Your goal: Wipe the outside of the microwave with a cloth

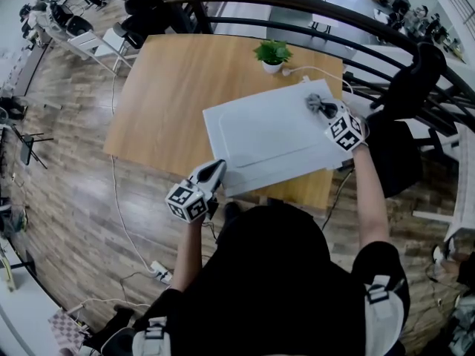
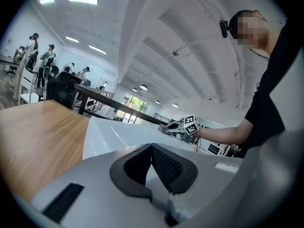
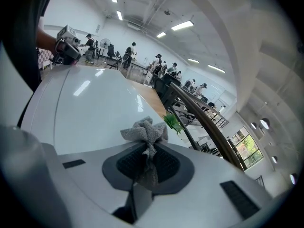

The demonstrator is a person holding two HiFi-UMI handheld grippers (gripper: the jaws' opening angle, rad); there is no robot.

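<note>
Person in a dark top stands at the near edge of the light brown wooden table [image 1: 167, 87], one gripper in each hand.

Left gripper [image 1: 216, 167]: tips sit at the near left corner of the white box-shaped microwave [image 1: 267, 141]. Cannot tell if they touch the top. In the left gripper view [image 2: 152, 149] the two black ribbed pads meet at the tip. Jaws closed, nothing between them.

The microwave sits on the right half of the table. Its near side is at the table's near edge and its right side is close to the table's right edge. Top panel is flat and glossy.

Right gripper [image 1: 326, 114] is over the far right corner of the microwave top. Jaws are clamped on a grey knitted cloth [image 1: 318, 104]. In the right gripper view [image 3: 149, 151] the cloth [image 3: 145, 133] is pinched between the pads and bunches out past the tips, lying on the white top.

Small green potted plant in a white pot [image 1: 272, 53] stands at the table's far edge, just beyond the microwave. A thin white cable [image 1: 320, 70] curves from near the pot toward the far right corner of the table.

Dark curved metal railing [image 1: 297, 10] runs past the table's far edge.
</note>
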